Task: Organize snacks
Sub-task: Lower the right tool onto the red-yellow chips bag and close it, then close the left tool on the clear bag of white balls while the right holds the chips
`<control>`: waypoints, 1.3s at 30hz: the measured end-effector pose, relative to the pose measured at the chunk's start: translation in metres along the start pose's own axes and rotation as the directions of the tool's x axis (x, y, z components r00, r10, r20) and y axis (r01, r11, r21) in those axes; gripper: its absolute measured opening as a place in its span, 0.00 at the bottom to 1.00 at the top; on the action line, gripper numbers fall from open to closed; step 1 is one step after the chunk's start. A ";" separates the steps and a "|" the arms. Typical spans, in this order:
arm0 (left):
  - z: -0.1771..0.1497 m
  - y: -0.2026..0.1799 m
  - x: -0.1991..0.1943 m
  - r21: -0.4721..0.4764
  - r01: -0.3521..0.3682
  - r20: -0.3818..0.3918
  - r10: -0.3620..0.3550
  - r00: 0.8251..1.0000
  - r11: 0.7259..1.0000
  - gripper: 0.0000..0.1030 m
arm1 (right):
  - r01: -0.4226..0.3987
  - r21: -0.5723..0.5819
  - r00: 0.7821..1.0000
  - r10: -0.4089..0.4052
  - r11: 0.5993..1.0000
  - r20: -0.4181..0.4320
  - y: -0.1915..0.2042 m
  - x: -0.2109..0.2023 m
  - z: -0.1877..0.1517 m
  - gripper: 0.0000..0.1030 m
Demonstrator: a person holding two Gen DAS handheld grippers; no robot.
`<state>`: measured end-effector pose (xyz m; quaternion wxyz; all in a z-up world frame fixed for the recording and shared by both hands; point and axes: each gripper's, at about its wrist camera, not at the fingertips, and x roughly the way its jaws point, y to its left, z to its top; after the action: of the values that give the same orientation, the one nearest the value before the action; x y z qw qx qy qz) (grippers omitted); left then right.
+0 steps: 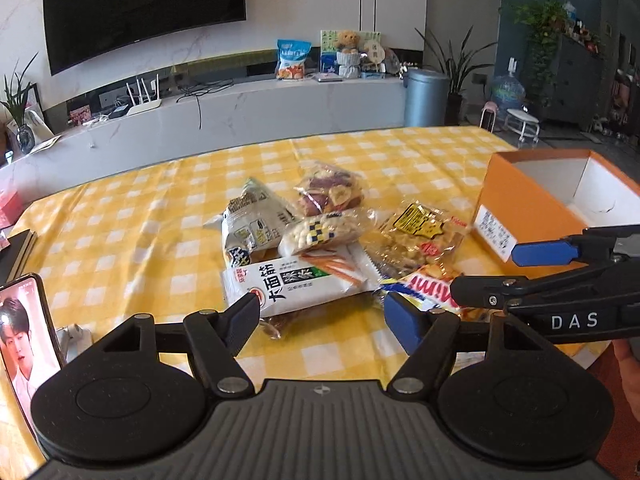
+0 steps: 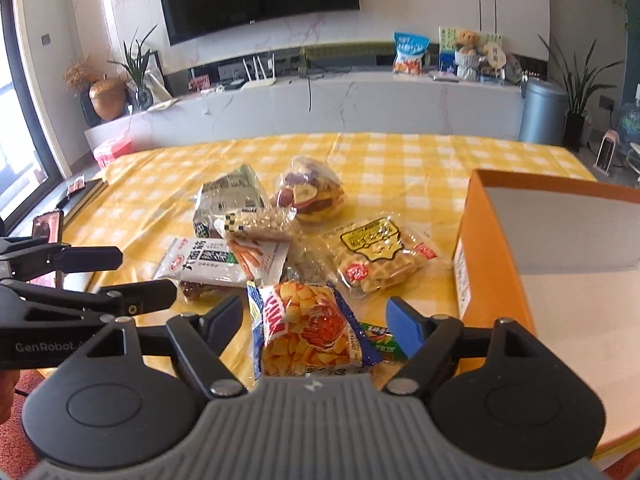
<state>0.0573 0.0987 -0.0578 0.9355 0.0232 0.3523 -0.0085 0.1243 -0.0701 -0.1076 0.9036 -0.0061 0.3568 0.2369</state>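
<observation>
Snacks (image 2: 304, 248) lie beside orange box (image 2: 496, 264) (interior bare); both tools gape, ungripping.

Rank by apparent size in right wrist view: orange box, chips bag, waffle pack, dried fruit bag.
1. orange box
2. chips bag, though nearness to the camera inflates it
3. waffle pack and dried fruit bag look alike

Yellow-white check cloth (image 1: 120, 216), orange box (image 1: 516, 200)
</observation>
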 end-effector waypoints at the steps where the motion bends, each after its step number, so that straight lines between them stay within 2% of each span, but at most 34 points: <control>1: 0.000 0.001 0.004 0.011 -0.004 -0.011 0.004 1.000 1.000 0.81 | -0.001 0.001 1.000 0.001 1.000 -0.019 -0.001 0.007 0.001 0.75; 9: -0.006 0.007 0.025 0.032 0.022 -0.070 -0.020 0.997 0.999 0.82 | -0.048 0.026 0.993 0.051 0.998 -0.104 -0.009 0.047 0.001 0.75; 12: -0.004 0.008 0.030 0.040 0.033 -0.063 -0.031 0.998 0.999 0.82 | -0.054 0.025 0.993 0.056 0.998 -0.100 -0.009 0.053 0.002 0.73; 17: 0.002 0.009 0.037 0.066 0.041 -0.059 -0.037 0.998 0.997 0.86 | -0.087 0.100 0.986 0.100 0.991 -0.133 -0.018 0.066 0.002 0.73; 18: 0.004 0.009 0.039 0.073 0.043 -0.061 -0.039 0.997 0.996 0.86 | -0.087 0.100 0.987 0.100 0.991 -0.128 -0.018 0.067 0.002 0.70; 19: 0.005 0.008 0.040 0.085 0.043 -0.061 -0.038 0.997 0.995 0.86 | -0.099 0.095 0.987 0.110 0.991 -0.117 -0.017 0.066 0.002 0.61; 20: 0.007 0.005 0.041 0.103 0.045 -0.057 -0.040 0.998 0.994 0.86 | -0.111 0.086 0.987 0.120 0.990 -0.108 -0.016 0.064 0.003 0.58; 25: 0.016 -0.001 0.042 0.189 0.074 -0.025 -0.070 0.997 0.979 0.90 | -0.098 0.049 0.989 0.103 0.994 -0.104 -0.013 0.058 0.007 0.48; 28: 0.023 -0.007 0.047 0.283 0.046 -0.011 -0.044 0.999 0.958 0.90 | -0.069 0.012 0.996 0.069 0.998 -0.047 -0.018 0.040 0.016 0.48; 30: 0.028 -0.014 0.053 0.354 0.009 0.006 -0.012 1.000 0.935 0.90 | -0.057 0.012 0.998 0.058 0.998 -0.014 -0.024 0.030 0.025 0.48; 33: 0.034 -0.025 0.064 0.447 -0.047 0.038 0.033 0.999 0.893 0.86 | -0.035 0.014 0.999 0.035 0.999 -0.010 -0.031 0.031 0.032 0.48; 37: 0.040 -0.028 0.086 0.484 -0.008 -0.020 0.020 1.000 0.875 0.76 | -0.032 0.036 0.999 0.033 0.999 -0.034 -0.037 0.040 0.034 0.48; 39: 0.041 -0.027 0.093 0.508 -0.008 -0.025 0.024 0.999 0.861 0.73 | -0.035 0.037 0.999 0.036 0.999 -0.038 -0.038 0.041 0.033 0.48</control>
<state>0.1538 0.0692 -0.0893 0.8909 0.2717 0.3517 -0.0931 0.1882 -0.0805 -0.1153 0.8922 0.0122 0.3784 0.2461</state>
